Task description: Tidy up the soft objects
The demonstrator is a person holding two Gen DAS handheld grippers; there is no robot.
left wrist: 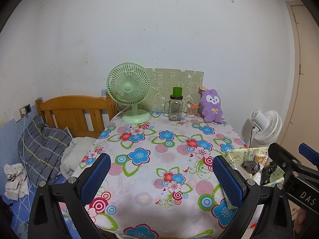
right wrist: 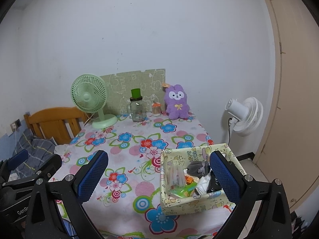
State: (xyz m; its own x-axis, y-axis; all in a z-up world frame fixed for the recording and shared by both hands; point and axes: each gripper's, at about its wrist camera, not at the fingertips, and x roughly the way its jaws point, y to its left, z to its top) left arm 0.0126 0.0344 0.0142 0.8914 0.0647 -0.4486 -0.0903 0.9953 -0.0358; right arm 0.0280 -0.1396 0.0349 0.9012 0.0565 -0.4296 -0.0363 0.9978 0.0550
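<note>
Both our grippers, left gripper (left wrist: 161, 176) and right gripper (right wrist: 159, 174), gape wide and empty. The purple plush rabbit (right wrist: 177, 102) sits upright far ahead at the table's (right wrist: 127, 155) back edge, nearer our right gripper.

partly hidden things around the two held grippers, over a flowered table

in the left wrist view, the right gripper (left wrist: 295, 159) is cut off by the right edge and covers part of the patterned fabric box (left wrist: 237, 155); whether it is spread or closed cannot be told. in the right wrist view, the right gripper's own right pad (right wrist: 225, 177) hides the box's far corner. the soft items inside (right wrist: 197, 171) are a jumble, too tangled to name.
</note>
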